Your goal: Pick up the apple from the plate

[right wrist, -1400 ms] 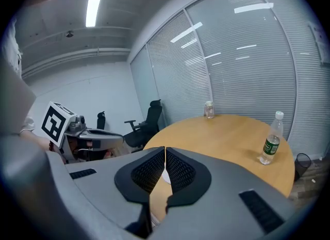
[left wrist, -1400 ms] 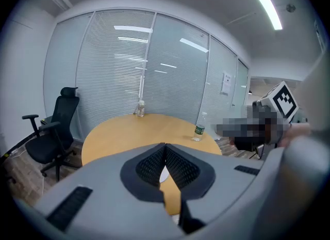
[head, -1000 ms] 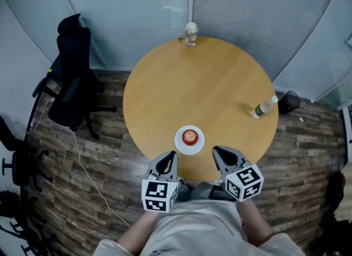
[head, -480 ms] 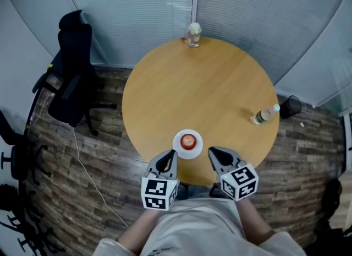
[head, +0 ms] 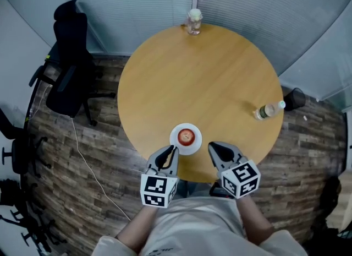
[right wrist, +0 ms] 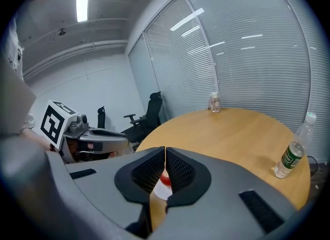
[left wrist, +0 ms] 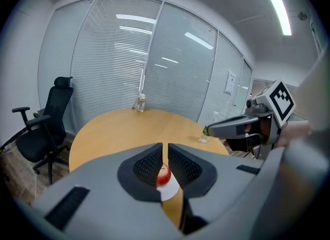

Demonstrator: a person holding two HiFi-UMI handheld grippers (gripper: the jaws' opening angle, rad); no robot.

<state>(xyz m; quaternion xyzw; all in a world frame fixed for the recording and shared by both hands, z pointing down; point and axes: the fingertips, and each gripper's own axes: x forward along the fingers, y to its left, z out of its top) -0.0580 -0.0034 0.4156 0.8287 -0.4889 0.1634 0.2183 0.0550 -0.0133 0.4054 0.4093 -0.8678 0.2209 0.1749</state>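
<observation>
A red apple [head: 187, 136] sits on a small white plate [head: 179, 146] near the front edge of the round wooden table [head: 209, 79]. My left gripper [head: 174, 149] hovers just short of the plate's left side. Its jaws have just been opening to a narrow slit with nothing between them. In the left gripper view the apple [left wrist: 164, 176] and plate [left wrist: 170, 192] show through that slit beyond the left gripper [left wrist: 165, 145]. My right gripper [head: 212, 146] is level with the plate's right side, shut and empty. The apple [right wrist: 165, 178] peeks below the right gripper [right wrist: 165, 150].
A plastic water bottle [head: 268, 109] stands near the table's right edge. A glass jar [head: 193, 21] stands at the far edge before the blinds. A black office chair [head: 69, 67] is on the wood floor at left, with a cable beside it.
Both grippers have edged forward and a little down toward the plate. The apple and plate have not moved on the table.
</observation>
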